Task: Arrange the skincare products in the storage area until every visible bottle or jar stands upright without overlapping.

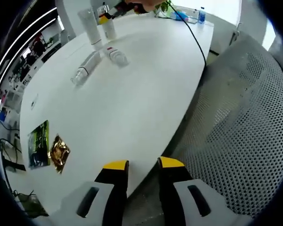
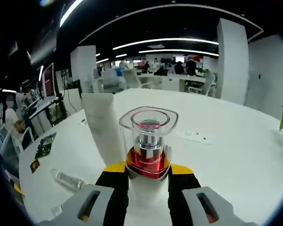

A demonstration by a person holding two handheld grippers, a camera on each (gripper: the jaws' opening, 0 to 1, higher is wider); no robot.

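Office lighting strips run across the dark ceiling above a large white oval worktop (image 1: 132, 103), with a grey mesh chair (image 1: 245, 132) at its edge. In the left gripper view, the left gripper (image 1: 144, 165) hangs over the near edge of the worktop with its yellow-tipped jaws parted by a moderate gap and nothing between them. Far off at about 11 o'clock from it, two clear bottles lie on their sides: one clear bottle (image 1: 85, 68) with its long axis running toward 1 o'clock, and beside it a white-capped bottle (image 1: 116, 55) angled toward 11 o'clock. Just behind them stand a white tube (image 1: 90, 26) and a shorter white bottle (image 1: 107, 26), both upright. Two foil sachets (image 1: 47, 148) lie flat at 9 o'clock. In the right gripper view, the right gripper (image 2: 148, 170) has its jaws closed against the red base of a clear-capped pump bottle (image 2: 149, 141), which stands upright at 12 o'clock, with a tall white tube (image 2: 103, 127) upright just beside it at 11 o'clock. A small clear bottle (image 2: 69, 179) lies on its side at 9 o'clock. The fallen bottles seem to be what remains, and the free left gripper is well apart from them, so it would need to reach toward 11 o'clock and meet each bottle across its long axis.
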